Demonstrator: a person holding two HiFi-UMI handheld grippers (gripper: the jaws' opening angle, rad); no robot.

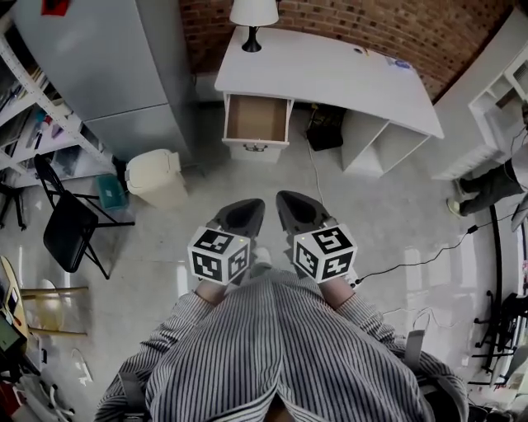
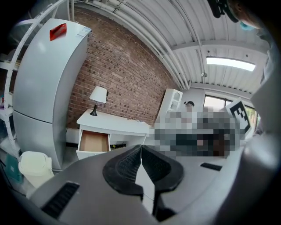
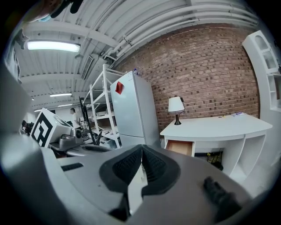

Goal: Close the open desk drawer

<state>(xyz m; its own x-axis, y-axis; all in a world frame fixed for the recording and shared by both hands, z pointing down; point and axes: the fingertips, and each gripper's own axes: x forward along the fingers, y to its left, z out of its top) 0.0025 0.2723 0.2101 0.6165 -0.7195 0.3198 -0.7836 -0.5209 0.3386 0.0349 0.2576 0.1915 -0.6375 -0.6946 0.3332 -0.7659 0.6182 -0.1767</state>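
Standing well short of the desk (image 1: 330,70), both closed, empty grippers — left (image 1: 241,216), right (image 1: 299,211) — leave the drawer (image 1: 256,118) fully open, untouched.

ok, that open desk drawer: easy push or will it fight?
Likely light: the drawer looks empty, bare wood bottom showing. Stiff box, so a mid-front push should probably slide it straight; off-centre may rack it. A hard shove could rock the lamp on the desk above.
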